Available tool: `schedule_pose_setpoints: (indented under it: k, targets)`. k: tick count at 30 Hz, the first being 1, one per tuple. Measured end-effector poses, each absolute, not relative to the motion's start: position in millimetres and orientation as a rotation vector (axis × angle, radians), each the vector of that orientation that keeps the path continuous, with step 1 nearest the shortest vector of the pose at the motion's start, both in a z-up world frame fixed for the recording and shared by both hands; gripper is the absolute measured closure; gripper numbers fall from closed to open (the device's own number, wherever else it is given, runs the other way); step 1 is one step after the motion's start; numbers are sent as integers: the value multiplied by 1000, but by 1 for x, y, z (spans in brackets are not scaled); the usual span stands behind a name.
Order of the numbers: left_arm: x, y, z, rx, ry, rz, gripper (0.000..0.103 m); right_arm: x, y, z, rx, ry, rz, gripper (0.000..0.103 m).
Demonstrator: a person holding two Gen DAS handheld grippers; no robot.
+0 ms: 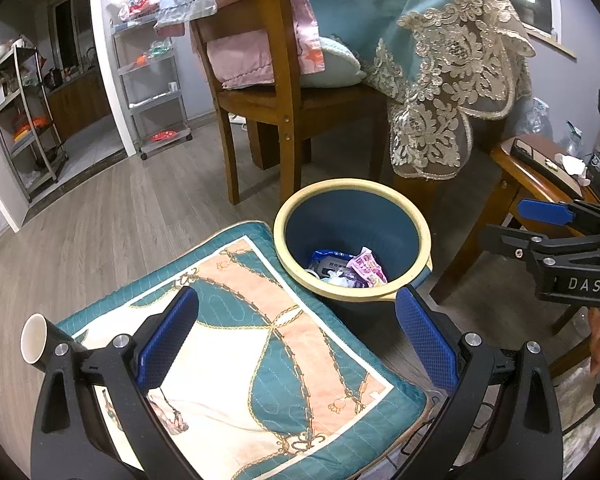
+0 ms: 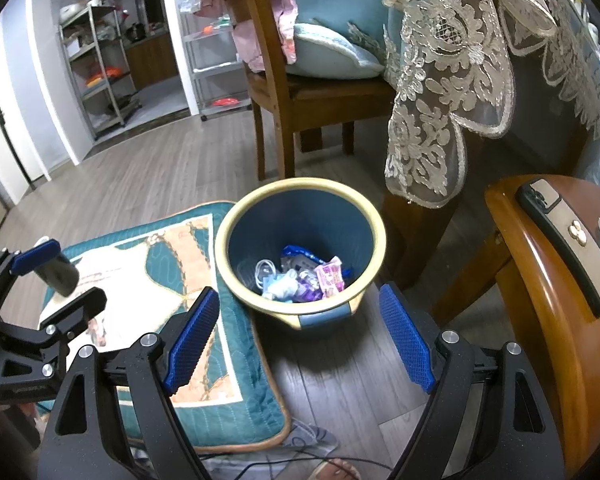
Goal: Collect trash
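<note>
**Bin ahead; cup beside your left claw**

Your left gripper (image 1: 296, 336) is spread wide and holds nothing. Your right gripper (image 2: 300, 334) is also wide and bare. The trash bin (image 2: 236, 220) stands on the floor just ahead of both claws, slightly right of the left one, with wrappers (image 2: 300, 276) already inside. The paper cup (image 1: 34, 338) lies on its side on the cushion (image 1: 284, 396), just outside your left claw's left finger, mouth facing you. Your left claw is nearer.
</note>
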State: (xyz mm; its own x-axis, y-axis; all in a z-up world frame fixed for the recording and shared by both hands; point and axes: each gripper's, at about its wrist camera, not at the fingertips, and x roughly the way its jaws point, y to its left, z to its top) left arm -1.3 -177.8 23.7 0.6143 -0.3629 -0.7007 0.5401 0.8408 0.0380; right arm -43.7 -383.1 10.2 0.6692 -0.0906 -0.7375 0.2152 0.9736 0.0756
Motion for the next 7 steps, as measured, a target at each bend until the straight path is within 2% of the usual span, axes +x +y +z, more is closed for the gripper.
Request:
schedule_pose_setpoints:
  k: [7]
  targets:
    - [3,-172,24,255,774,-525,6,-36,-386,1,179,856,-217,13]
